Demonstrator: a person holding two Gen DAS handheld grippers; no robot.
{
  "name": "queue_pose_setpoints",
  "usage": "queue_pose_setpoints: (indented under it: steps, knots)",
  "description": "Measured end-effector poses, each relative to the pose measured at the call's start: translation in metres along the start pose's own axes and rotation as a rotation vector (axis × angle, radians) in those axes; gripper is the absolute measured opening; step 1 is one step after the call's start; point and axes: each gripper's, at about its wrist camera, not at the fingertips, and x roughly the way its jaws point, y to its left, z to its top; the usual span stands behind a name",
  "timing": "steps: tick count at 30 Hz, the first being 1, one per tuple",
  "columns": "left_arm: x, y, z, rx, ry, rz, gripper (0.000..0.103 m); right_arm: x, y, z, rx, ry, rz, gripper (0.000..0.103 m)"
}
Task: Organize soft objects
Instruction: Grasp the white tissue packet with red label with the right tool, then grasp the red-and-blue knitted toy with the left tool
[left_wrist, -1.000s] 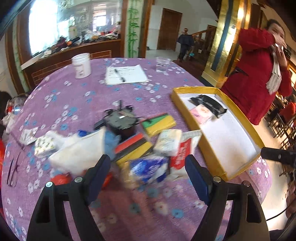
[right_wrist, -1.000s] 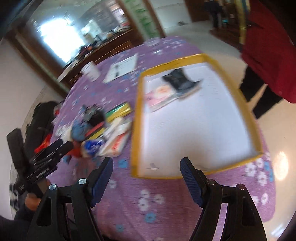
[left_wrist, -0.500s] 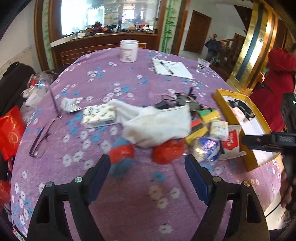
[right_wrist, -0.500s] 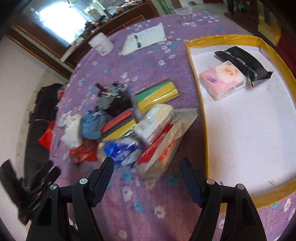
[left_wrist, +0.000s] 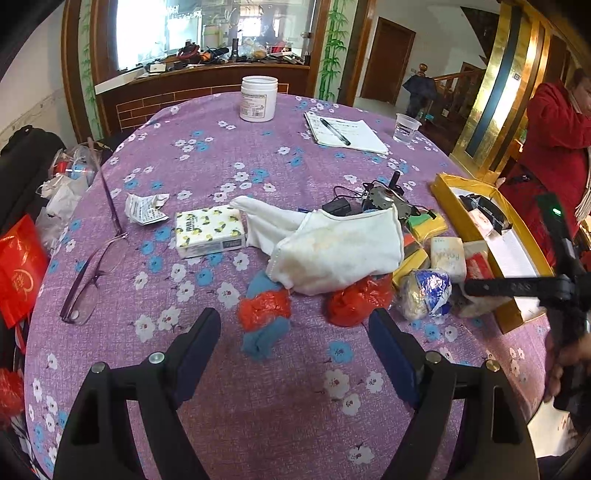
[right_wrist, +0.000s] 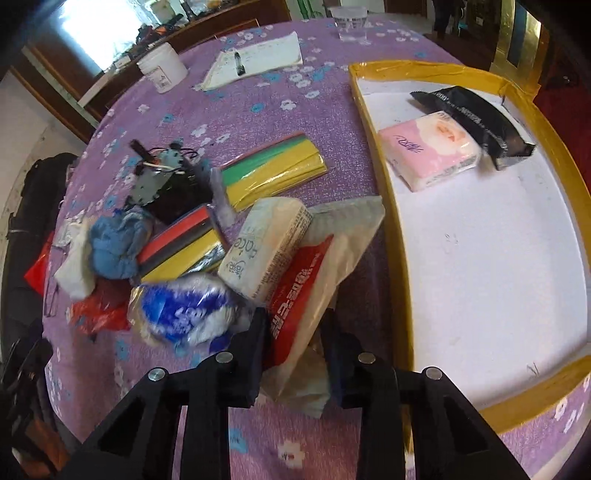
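Observation:
My left gripper (left_wrist: 293, 321) hangs open over a blue cloth (left_wrist: 264, 339) and a red plastic bag (left_wrist: 264, 306), touching neither. Behind them lie a white cloth (left_wrist: 332, 247) and a lemon-print tissue pack (left_wrist: 210, 229). My right gripper (right_wrist: 293, 321) is closing on a red and white plastic packet (right_wrist: 299, 295), with its pads pressed on the packet's near end. A cream tissue pack (right_wrist: 266, 243) leans on that packet, and a blue and white packet (right_wrist: 181, 310) lies to its left. The yellow-rimmed box (right_wrist: 373, 122) holds a pink tissue pack (right_wrist: 432, 147) and a black packet (right_wrist: 476, 118).
On the purple flowered cloth lie glasses (left_wrist: 92, 269), crumpled paper (left_wrist: 144, 208), a wired gadget (left_wrist: 384, 199) and packs of coloured strips (right_wrist: 273, 170). At the back stand a white jar (left_wrist: 258, 98), a notepad with a pen (left_wrist: 347, 133) and a plastic cup (left_wrist: 404, 127). A person in a red coat (left_wrist: 546, 147) stands right.
My left gripper swung left from the box side to the cloths, still open. My right gripper came down from over the box to the pile and closed on the red and white packet.

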Motion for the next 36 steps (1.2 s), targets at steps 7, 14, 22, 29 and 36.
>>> queue_pose_setpoints:
  steps: [7,14,22,29,36]
  knots:
    - [0.017,0.003,0.002,-0.013,0.042,-0.032,0.082,-0.031,-0.005,-0.034,-0.005,-0.029,0.059,0.031]
    - [0.032,0.018,-0.002,-0.051,0.093,-0.035,0.082,-0.063,-0.012,-0.051,-0.005,-0.135,0.177,0.031]
    - [0.061,0.027,0.006,-0.016,0.135,0.017,0.082,-0.073,-0.003,-0.054,-0.038,-0.173,0.227,0.031]
    - [0.081,0.026,0.002,0.023,0.168,0.080,0.047,-0.072,-0.006,-0.054,-0.035,-0.165,0.228,0.031]
    - [0.062,0.025,-0.006,-0.017,0.148,0.042,0.033,-0.068,-0.008,-0.053,-0.033,-0.154,0.236,0.031]
